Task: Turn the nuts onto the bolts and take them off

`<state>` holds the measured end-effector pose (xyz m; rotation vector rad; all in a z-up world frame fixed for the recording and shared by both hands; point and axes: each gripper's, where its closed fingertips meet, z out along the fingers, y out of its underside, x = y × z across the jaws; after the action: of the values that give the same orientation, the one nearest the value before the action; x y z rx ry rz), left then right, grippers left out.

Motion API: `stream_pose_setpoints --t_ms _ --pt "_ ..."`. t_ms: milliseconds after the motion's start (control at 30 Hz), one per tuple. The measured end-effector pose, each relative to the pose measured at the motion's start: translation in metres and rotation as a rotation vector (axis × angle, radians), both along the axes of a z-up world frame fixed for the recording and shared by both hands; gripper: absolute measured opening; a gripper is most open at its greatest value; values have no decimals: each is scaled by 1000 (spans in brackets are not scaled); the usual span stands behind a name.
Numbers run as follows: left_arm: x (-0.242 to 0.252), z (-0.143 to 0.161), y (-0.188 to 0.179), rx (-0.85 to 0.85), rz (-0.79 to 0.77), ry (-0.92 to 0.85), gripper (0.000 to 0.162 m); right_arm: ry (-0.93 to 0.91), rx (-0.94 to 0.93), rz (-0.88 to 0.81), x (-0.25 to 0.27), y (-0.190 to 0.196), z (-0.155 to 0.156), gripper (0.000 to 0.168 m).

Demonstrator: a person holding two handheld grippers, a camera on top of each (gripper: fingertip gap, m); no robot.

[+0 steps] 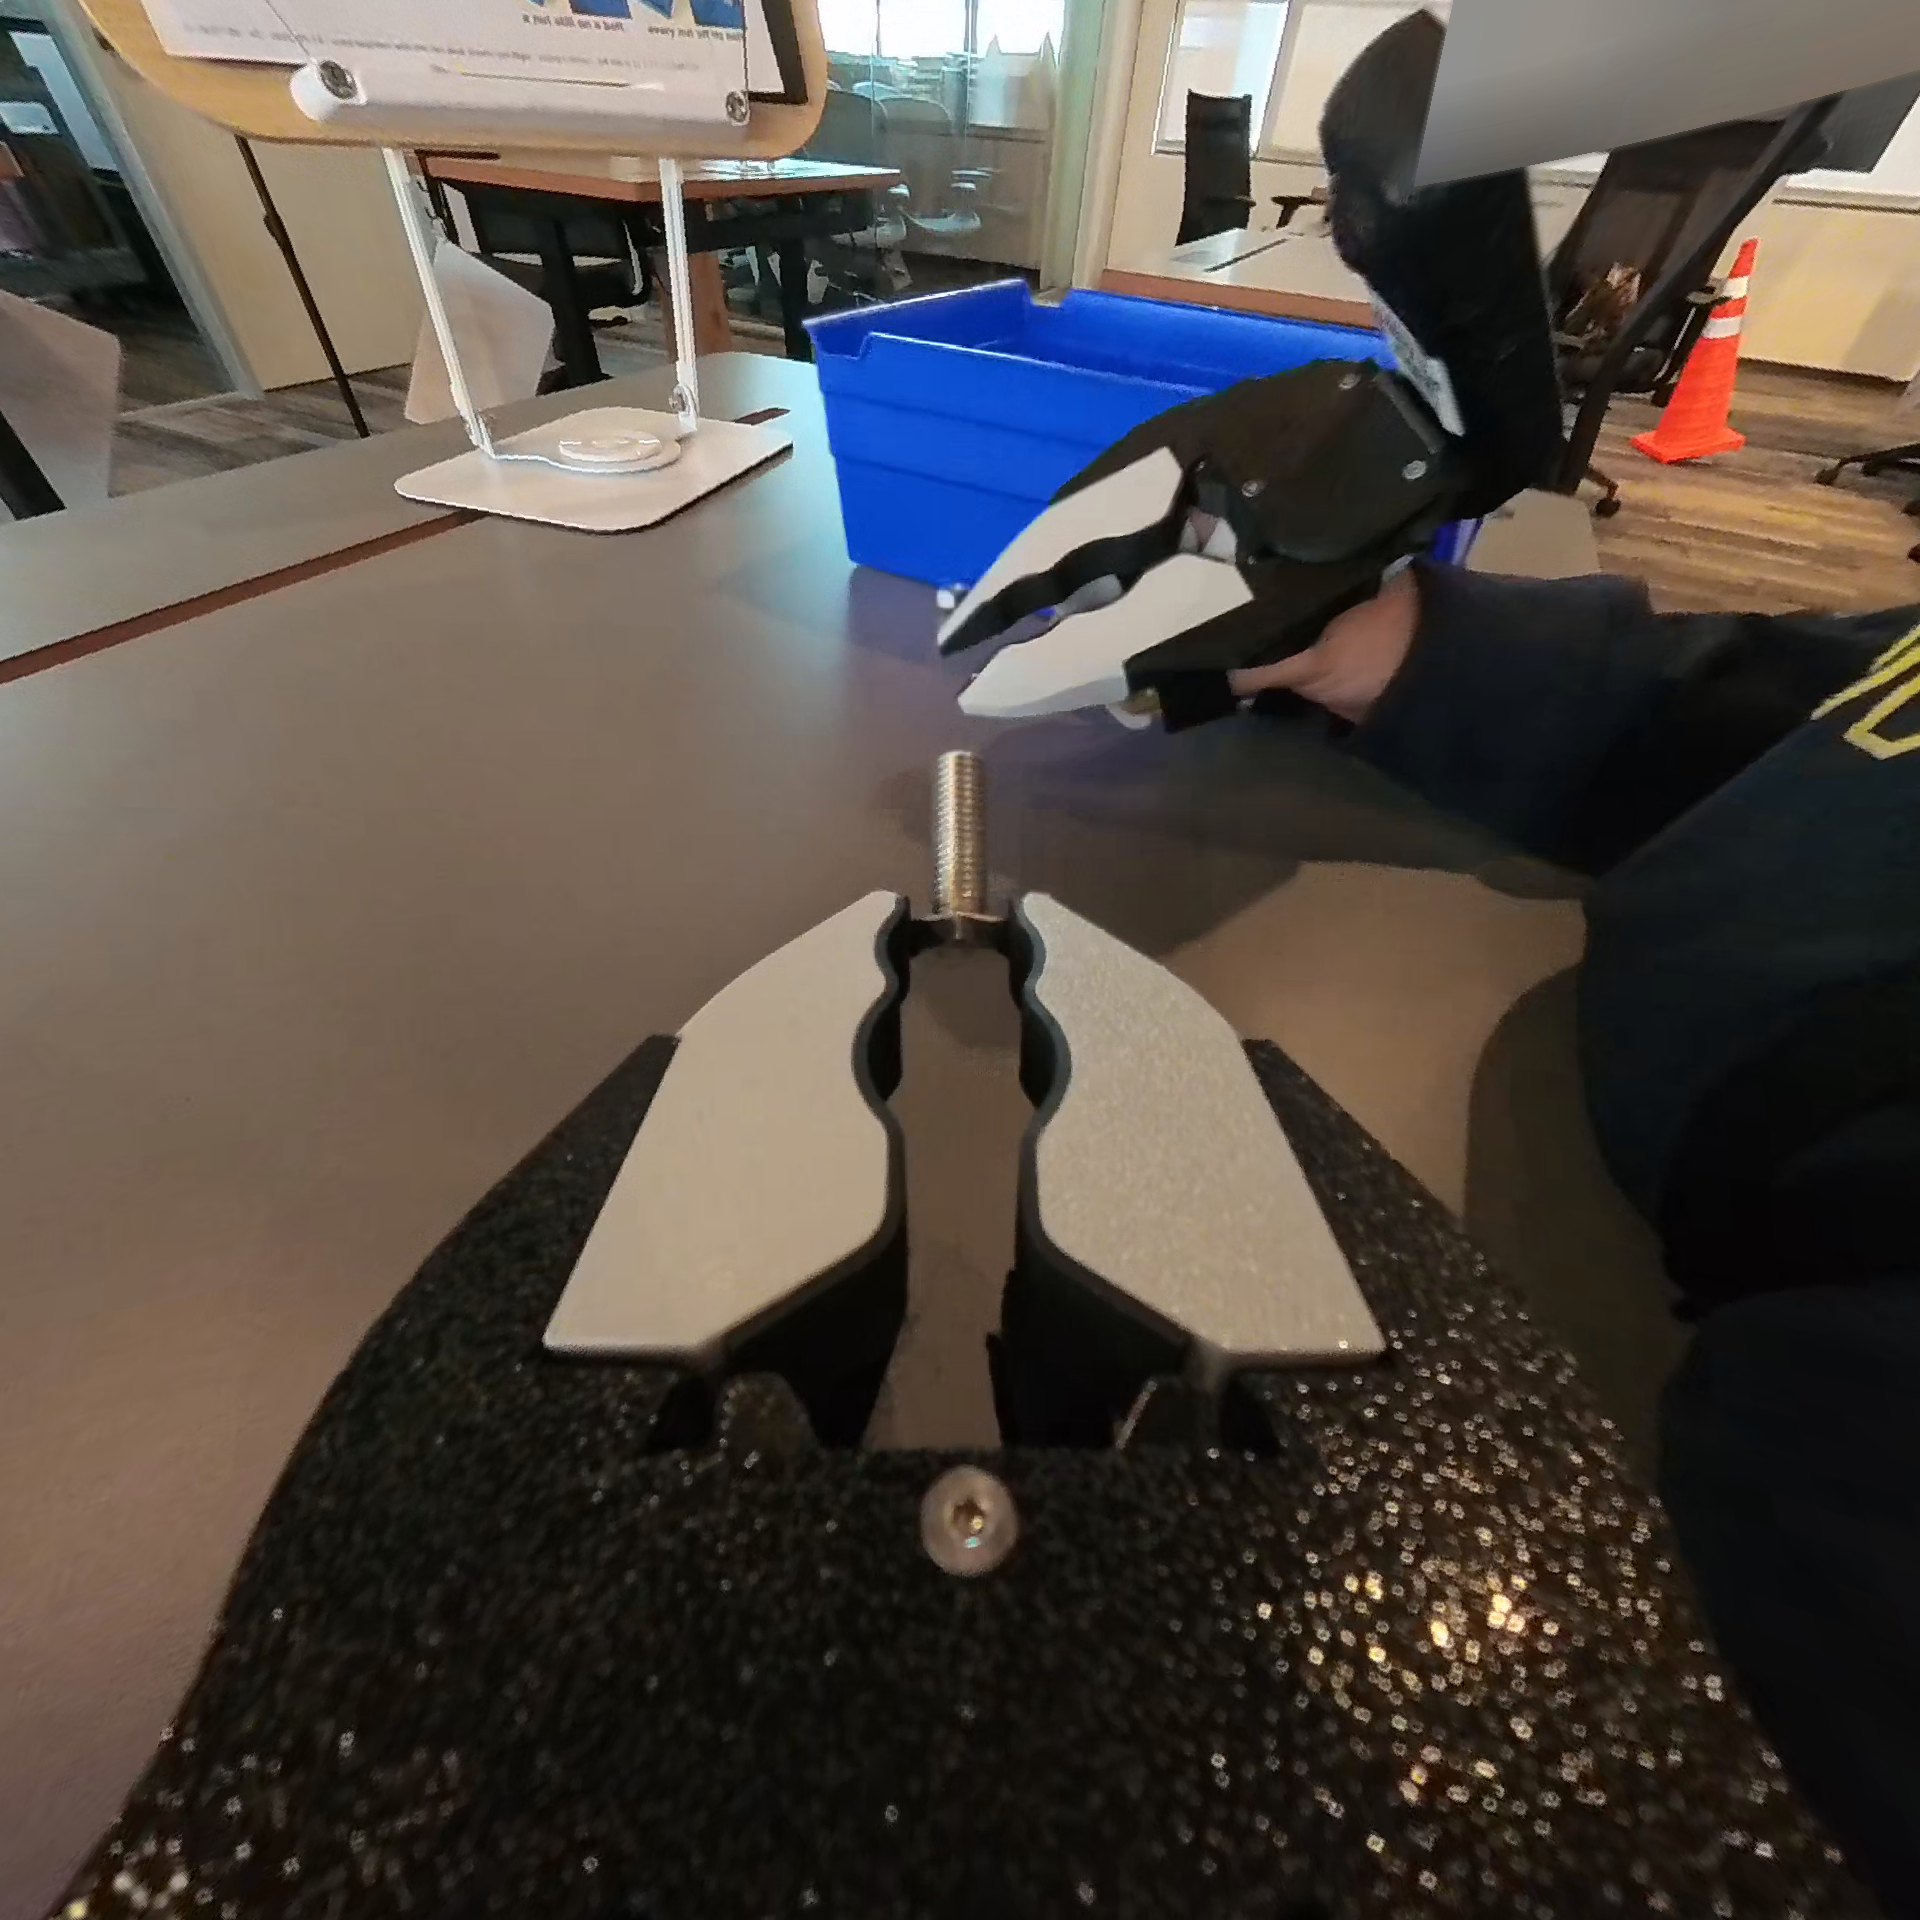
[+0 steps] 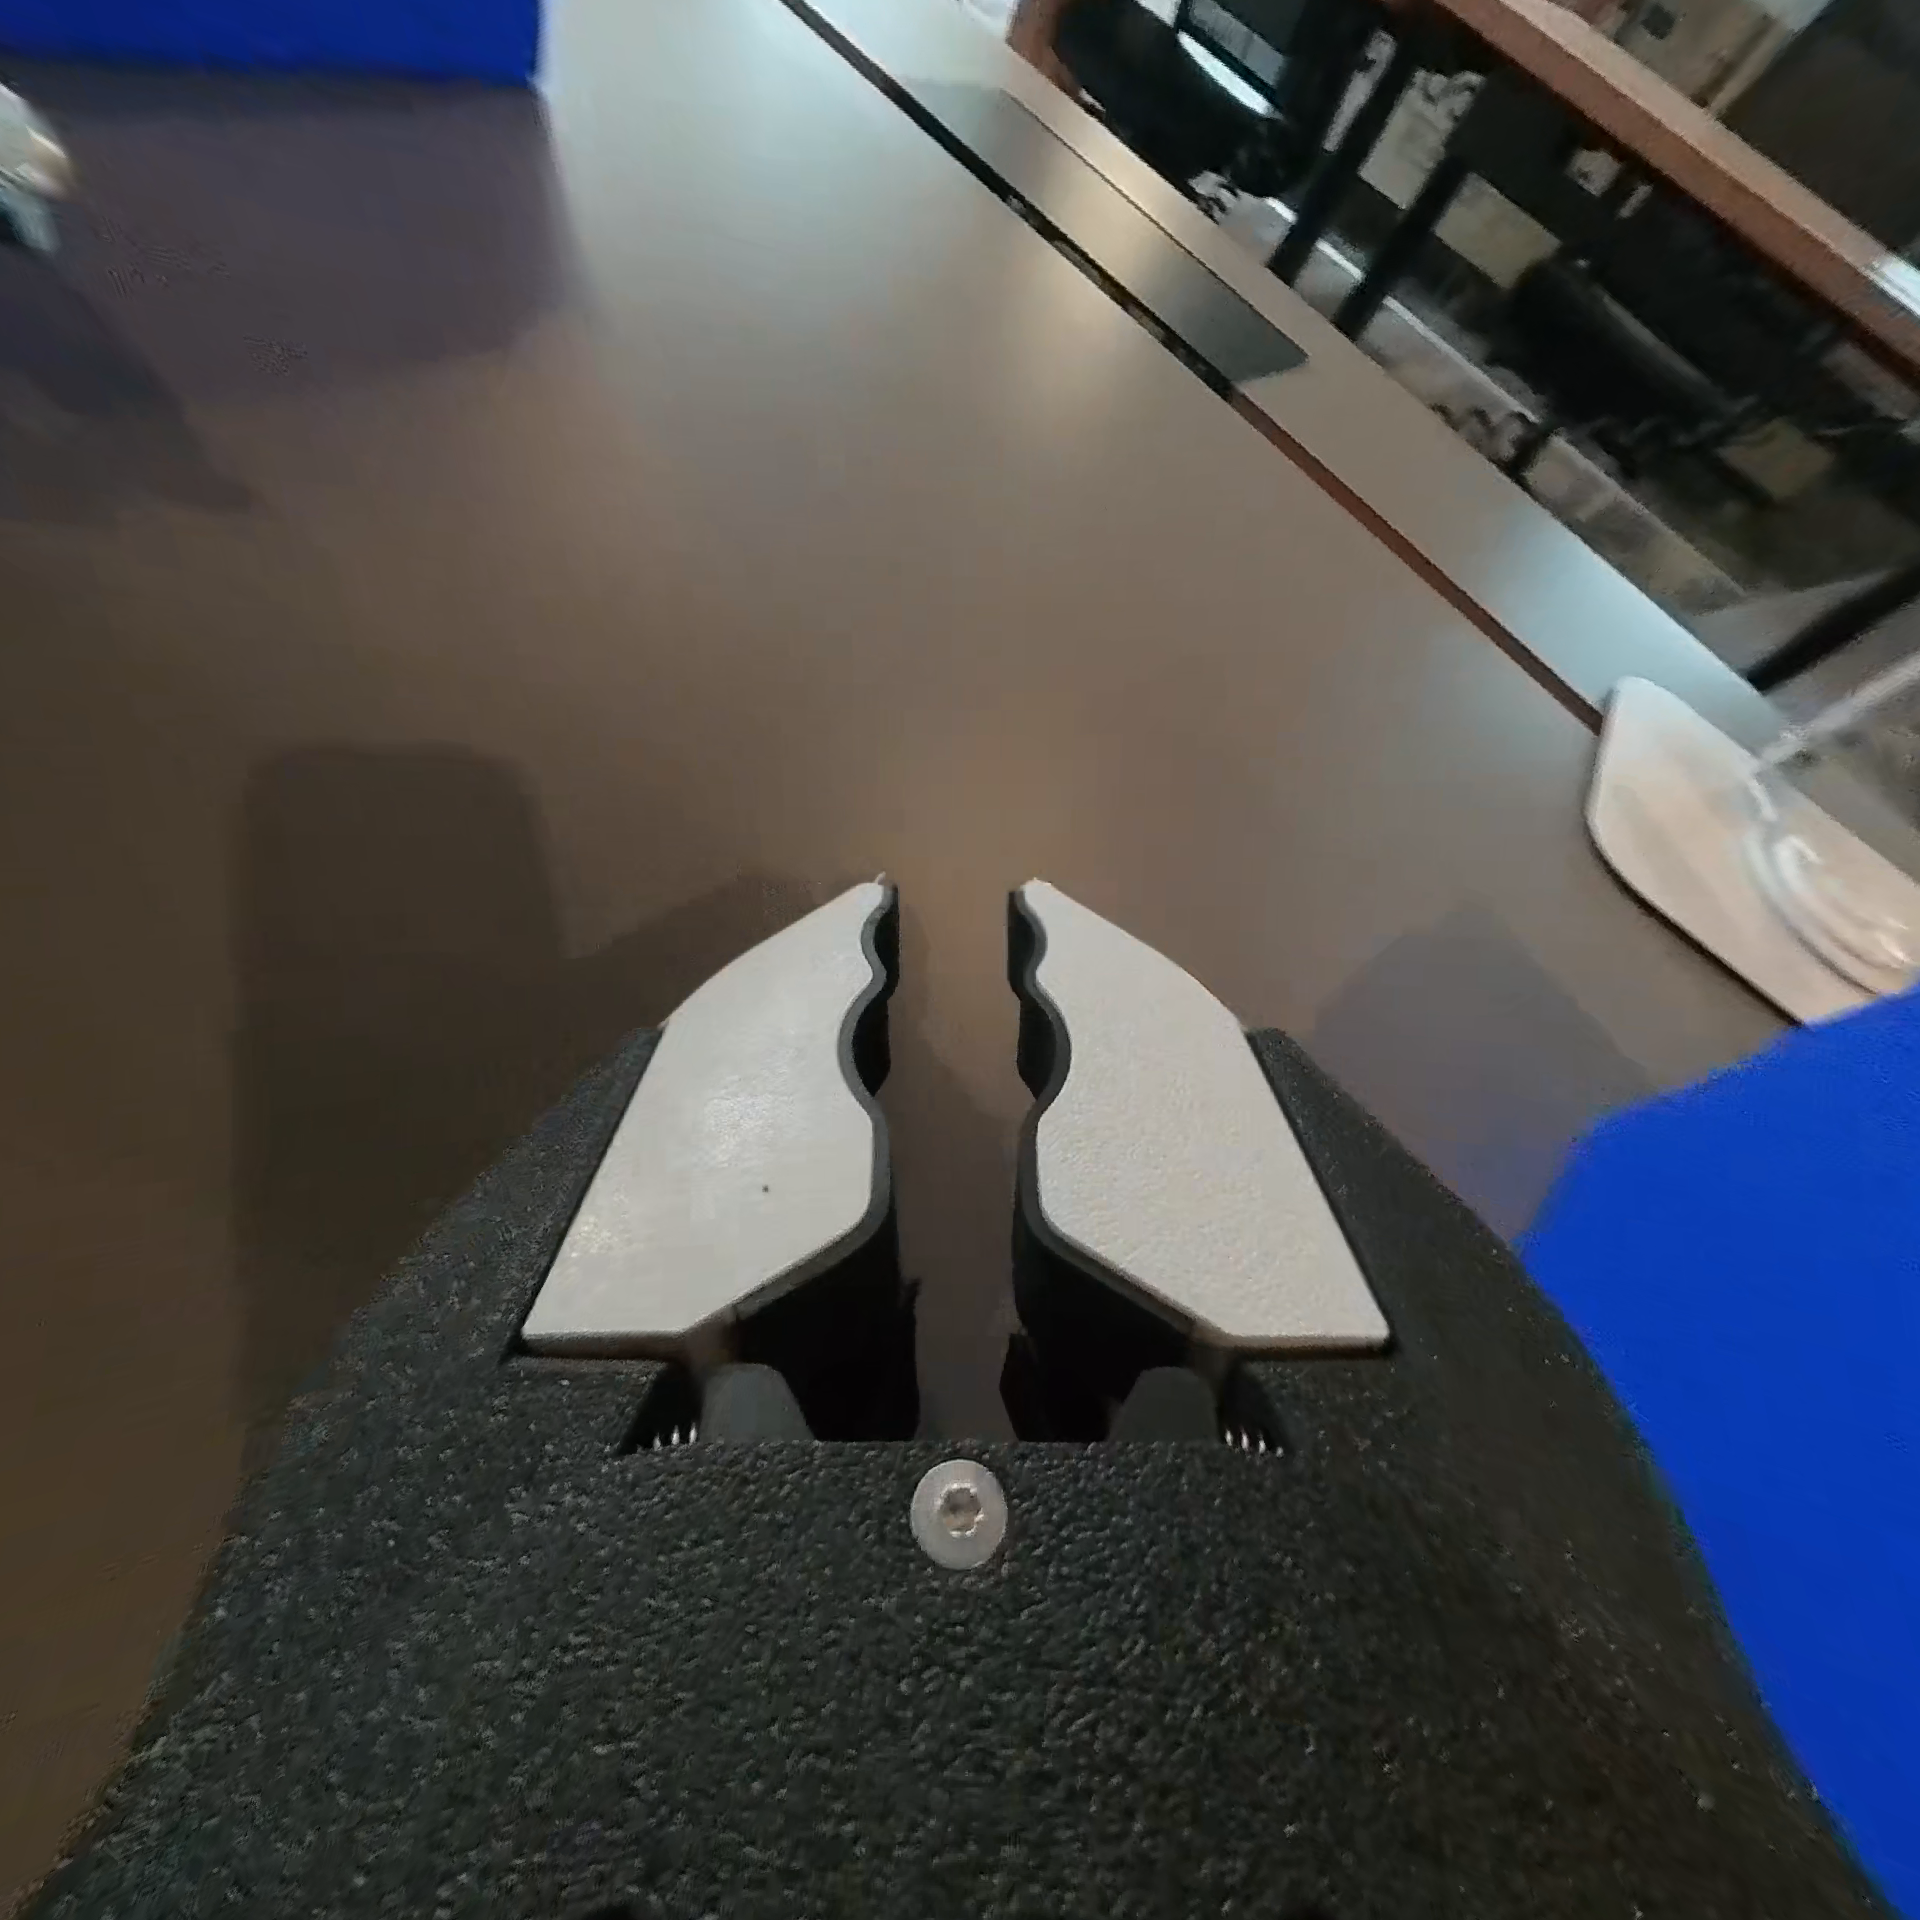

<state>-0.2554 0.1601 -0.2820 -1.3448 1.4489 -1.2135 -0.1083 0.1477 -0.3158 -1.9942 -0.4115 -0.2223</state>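
Note:
My left gripper (image 1: pixel 961 914) is shut on the head of a silver bolt (image 1: pixel 958 821). The threaded shaft sticks out past the fingertips, with no nut on it, just above the brown table (image 1: pixel 416 831). My right gripper (image 1: pixel 961 665), held by a hand in a dark sleeve, hovers beyond and slightly right of the bolt's tip, apart from it. In the right wrist view the right gripper (image 2: pixel 951 904) has a narrow gap between its fingers and nothing in it. No nut shows in either view.
A blue bin (image 1: pixel 987 436) stands on the table behind the right gripper. A white stand base (image 1: pixel 592 468) with a sign board sits at the back left and also shows in the right wrist view (image 2: pixel 1704 883). An orange cone (image 1: pixel 1704 374) stands on the floor. The grippers' ends are close to 15 cm from one another.

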Motion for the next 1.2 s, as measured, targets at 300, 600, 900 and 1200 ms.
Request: stream_pose_setpoints --t_ms 300,600,900,1200 --pt "0 0 -3 -11 -23 -3 17 -300 -447 -156 58 -37 13 38" --pt "0 1 -13 -28 -78 -7 17 -675 -1097 304 113 -31 17 35" --pt "-2 5 -15 -62 -98 -27 17 -841 -1477 405 139 -31 -20 43" --pt "-3 6 -15 -76 -107 -36 17 -892 -1561 346 150 -38 -37 19"
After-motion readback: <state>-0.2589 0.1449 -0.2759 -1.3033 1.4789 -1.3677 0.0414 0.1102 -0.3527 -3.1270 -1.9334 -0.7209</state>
